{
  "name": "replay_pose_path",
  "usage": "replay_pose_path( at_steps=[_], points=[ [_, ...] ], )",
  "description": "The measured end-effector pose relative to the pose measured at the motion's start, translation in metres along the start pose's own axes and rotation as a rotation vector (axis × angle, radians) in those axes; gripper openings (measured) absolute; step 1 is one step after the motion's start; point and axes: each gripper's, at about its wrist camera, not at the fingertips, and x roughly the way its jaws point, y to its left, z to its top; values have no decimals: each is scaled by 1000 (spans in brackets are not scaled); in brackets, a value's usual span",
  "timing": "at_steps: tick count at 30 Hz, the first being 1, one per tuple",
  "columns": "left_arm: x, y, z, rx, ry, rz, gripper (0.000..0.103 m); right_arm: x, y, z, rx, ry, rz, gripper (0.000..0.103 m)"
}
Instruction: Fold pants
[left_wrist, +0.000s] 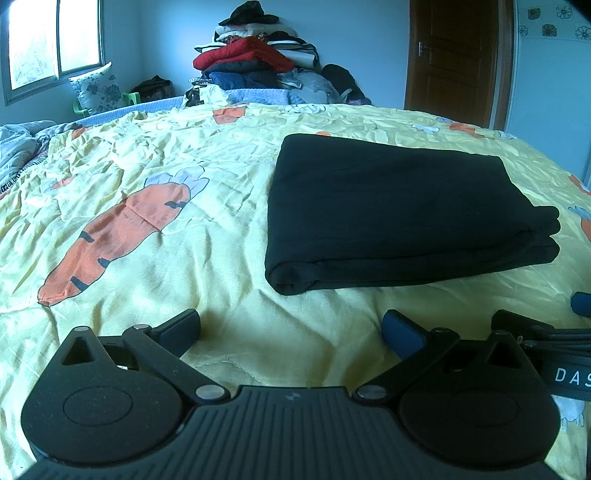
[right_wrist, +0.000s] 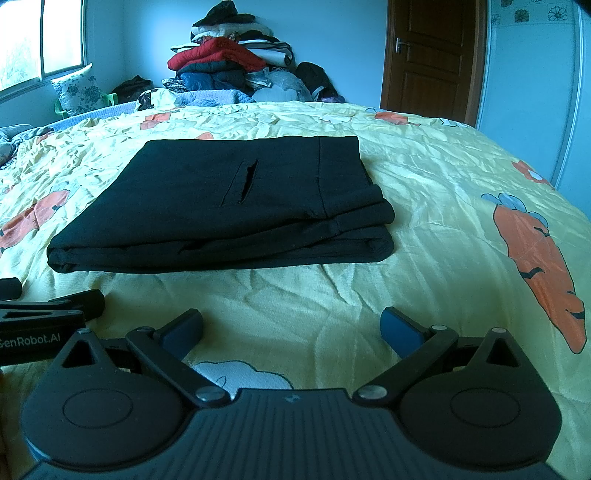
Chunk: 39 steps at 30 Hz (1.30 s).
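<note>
The black pants (left_wrist: 399, 210) lie folded into a flat, layered rectangle on the yellow carrot-print bedspread (left_wrist: 155, 155). In the right wrist view the pants (right_wrist: 229, 206) show a pocket slit on top and the waistband at the right. My left gripper (left_wrist: 291, 328) is open and empty, just short of the pants' near edge and a little to their left. My right gripper (right_wrist: 291, 326) is open and empty, just short of the near edge and to their right. Neither touches the cloth. The left gripper's body (right_wrist: 48, 306) shows at the right wrist view's left edge.
A tall heap of clothes (left_wrist: 258, 62) stands past the bed's far edge. A floral pillow (left_wrist: 98, 88) and a window (left_wrist: 51, 40) are at the far left. A brown door (left_wrist: 458, 55) is at the far right. A crumpled quilt (left_wrist: 18, 147) lies at the left edge.
</note>
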Motion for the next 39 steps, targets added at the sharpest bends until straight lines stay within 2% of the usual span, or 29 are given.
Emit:
replay_pose_path(
  at_steps=[39],
  points=[
    [0,-2,0,12,-5,14,103,0,0,0,0,-1,2,103]
  ],
)
